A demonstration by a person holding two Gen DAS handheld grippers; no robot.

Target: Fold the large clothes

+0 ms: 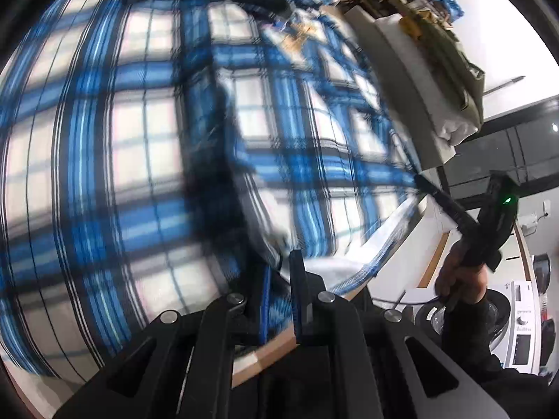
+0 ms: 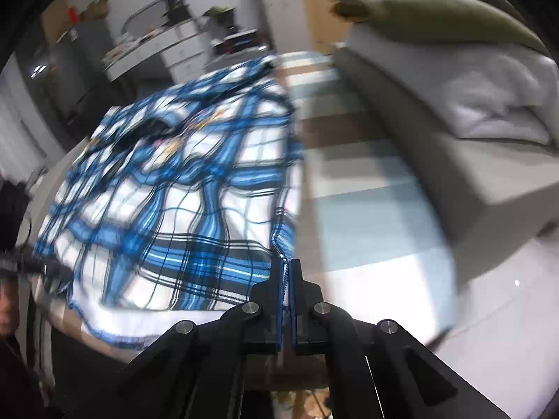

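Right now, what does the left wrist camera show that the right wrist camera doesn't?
Only the left wrist view shows the right gripper from outside, held in the person's hand, and a white washing machine.
Only the right wrist view shows the grey sofa and a cluttered desk behind.
Both show the blue plaid garment, an olive cushion, and fingers pinching the garment's edge.

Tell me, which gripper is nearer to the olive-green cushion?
Right. The right gripper pinches the plaid shirt's edge on the olive-green cushion's side; the left gripper grips the shirt further from it.
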